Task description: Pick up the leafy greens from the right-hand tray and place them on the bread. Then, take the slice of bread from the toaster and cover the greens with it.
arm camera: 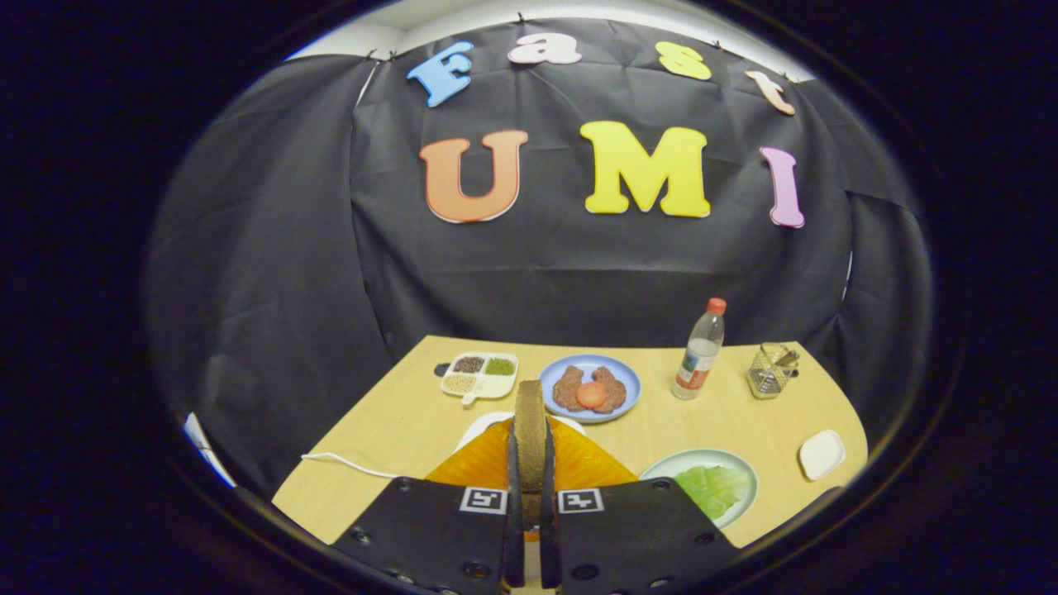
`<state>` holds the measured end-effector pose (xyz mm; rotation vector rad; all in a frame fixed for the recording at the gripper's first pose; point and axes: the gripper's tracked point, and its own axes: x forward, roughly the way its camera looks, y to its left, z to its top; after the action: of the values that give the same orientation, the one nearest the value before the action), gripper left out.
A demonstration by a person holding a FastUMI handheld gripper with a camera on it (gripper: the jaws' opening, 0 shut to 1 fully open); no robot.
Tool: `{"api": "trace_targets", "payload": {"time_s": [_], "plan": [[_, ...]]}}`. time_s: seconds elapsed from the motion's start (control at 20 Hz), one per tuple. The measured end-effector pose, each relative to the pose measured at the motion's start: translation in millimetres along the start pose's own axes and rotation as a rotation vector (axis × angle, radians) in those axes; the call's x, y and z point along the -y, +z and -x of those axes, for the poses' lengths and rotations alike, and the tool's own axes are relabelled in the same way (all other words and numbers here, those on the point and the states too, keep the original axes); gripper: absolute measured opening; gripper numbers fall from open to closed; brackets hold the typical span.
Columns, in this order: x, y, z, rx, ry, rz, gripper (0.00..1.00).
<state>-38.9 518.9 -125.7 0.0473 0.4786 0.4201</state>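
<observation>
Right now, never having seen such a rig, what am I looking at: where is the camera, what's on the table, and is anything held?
A person carries a hand-held two-finger tool. The camera rides on it and looks forward along its fingers. They are closed on an upright slice of bread, above an orange object. On the wooden table beyond are a blue plate of meat, a compartment tray, a bottle, and leafy greens on a pale plate.
</observation>
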Motion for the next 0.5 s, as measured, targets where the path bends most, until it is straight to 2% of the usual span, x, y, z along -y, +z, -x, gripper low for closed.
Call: {"api": "trace_targets", "payload": {"time_s": [0.25,0.5], "plan": [[46,34,27,0.069,-0.019,-0.035,0.08],[118,27,38,0.077,-0.095,-0.052,0.08]]}}
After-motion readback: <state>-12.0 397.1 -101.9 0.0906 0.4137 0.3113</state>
